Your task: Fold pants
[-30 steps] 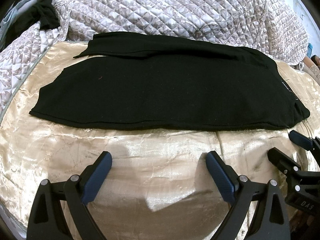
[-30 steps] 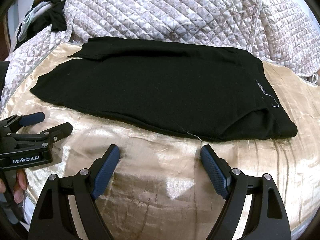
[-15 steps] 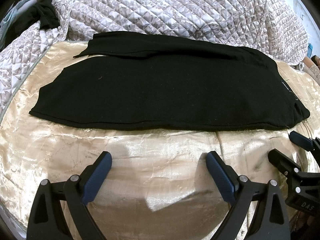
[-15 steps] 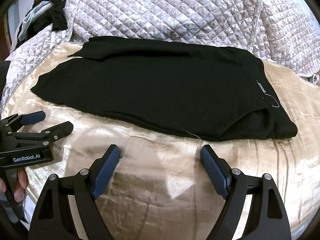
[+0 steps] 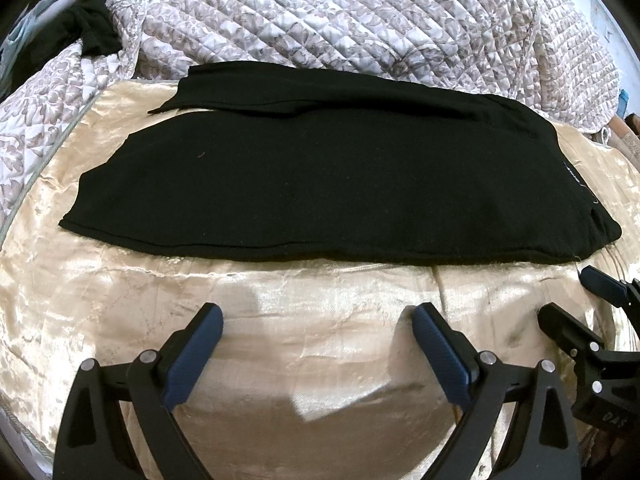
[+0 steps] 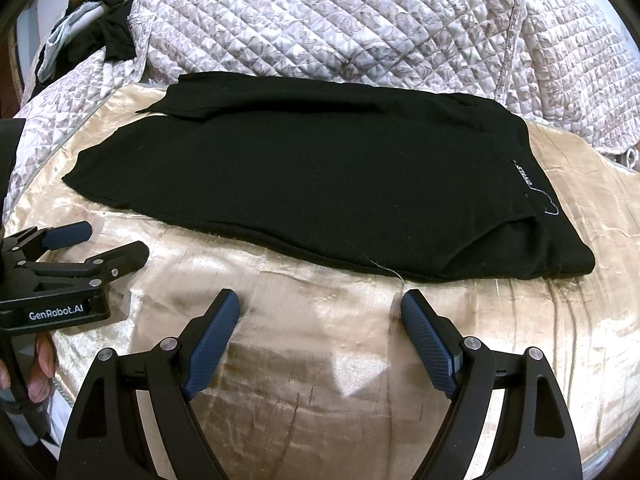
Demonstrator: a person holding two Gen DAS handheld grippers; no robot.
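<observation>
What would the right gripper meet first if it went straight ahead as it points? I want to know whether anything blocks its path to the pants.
Nothing blocks it. The open right gripper would cross bare gold cloth, then probably meet the near edge of the pants.

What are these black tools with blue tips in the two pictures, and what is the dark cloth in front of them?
They are hand-held grippers, one in each of a person's hands, each with a camera looking along its fingers. The left gripper shows in its own view, the right gripper in its own; each also appears at the edge of the other's picture. Both are open and hold nothing. The black pants lie flat, one leg over the other, on a shiny gold cloth, with a quilted blanket behind.
</observation>
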